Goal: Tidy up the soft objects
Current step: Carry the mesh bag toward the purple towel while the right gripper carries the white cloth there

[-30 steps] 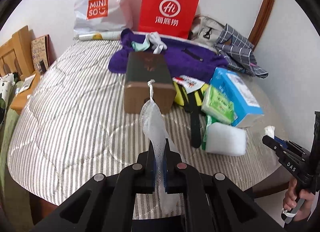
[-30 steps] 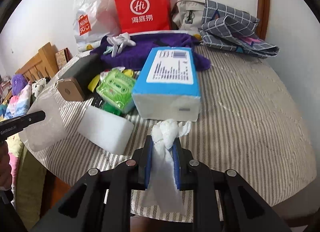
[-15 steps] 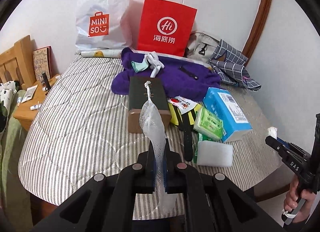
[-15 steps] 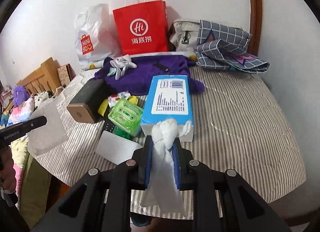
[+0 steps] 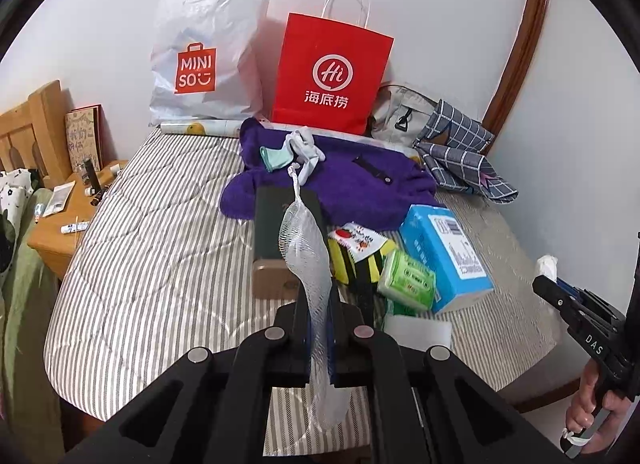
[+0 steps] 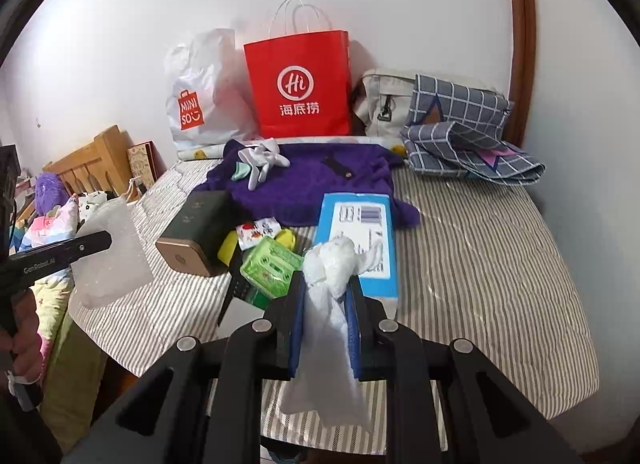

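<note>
Left gripper [image 5: 319, 296] was clamped on a white mesh pouch [image 5: 306, 252], which stood up from between the jaws with its drawstring end uppermost and its tail hanging below. Right gripper [image 6: 323, 292] was clamped on a white cloth [image 6: 330, 264], bunched above the jaws, loose end trailing under them. Both were held above the near edge of the striped bed [image 5: 152, 244]. On the bed lay a dark box [image 5: 276, 224], a blue tissue box [image 5: 444, 252], a green packet [image 5: 406, 280] and a white foam block [image 5: 418, 330], close together. Behind them, a purple garment [image 5: 352, 188] carried 1 small bundle of socks [image 5: 296, 152]. 2 bags stood at the wall: a red paper bag [image 5: 330, 76] and a white plastic bag [image 5: 204, 60].
</note>
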Available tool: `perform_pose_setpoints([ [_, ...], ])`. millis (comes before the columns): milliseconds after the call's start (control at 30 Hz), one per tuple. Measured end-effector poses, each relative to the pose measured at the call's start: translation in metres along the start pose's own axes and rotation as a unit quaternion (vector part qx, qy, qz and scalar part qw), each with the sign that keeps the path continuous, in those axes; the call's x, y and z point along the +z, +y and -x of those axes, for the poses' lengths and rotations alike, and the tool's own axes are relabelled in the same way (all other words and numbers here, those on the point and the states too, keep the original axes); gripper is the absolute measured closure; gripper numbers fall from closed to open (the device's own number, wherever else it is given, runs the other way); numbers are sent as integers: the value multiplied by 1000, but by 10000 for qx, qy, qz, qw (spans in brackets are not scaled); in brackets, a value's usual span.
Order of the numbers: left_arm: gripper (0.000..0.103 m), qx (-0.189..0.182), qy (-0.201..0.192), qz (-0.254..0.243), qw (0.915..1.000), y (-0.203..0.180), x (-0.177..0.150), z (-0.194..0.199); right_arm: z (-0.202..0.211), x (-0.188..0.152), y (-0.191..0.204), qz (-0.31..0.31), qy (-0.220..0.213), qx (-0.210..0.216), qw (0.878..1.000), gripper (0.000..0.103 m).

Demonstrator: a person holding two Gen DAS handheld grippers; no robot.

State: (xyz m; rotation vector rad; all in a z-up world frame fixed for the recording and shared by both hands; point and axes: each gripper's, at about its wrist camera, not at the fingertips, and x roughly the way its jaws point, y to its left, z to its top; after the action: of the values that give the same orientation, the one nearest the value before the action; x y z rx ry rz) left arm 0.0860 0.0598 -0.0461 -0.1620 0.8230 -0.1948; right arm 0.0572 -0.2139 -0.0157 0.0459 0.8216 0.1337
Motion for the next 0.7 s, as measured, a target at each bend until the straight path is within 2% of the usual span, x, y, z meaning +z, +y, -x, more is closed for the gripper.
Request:
perform_pose_setpoints([
  [333, 97, 37, -112, -98, 9999, -5, 38, -5, -14, 31, 5, 22, -67, 92, 9999, 84],
  [700, 97, 126, -243, 30, 9996, -2, 76, -22, -38, 76, 9, 227, -127, 130, 9996, 84],
])
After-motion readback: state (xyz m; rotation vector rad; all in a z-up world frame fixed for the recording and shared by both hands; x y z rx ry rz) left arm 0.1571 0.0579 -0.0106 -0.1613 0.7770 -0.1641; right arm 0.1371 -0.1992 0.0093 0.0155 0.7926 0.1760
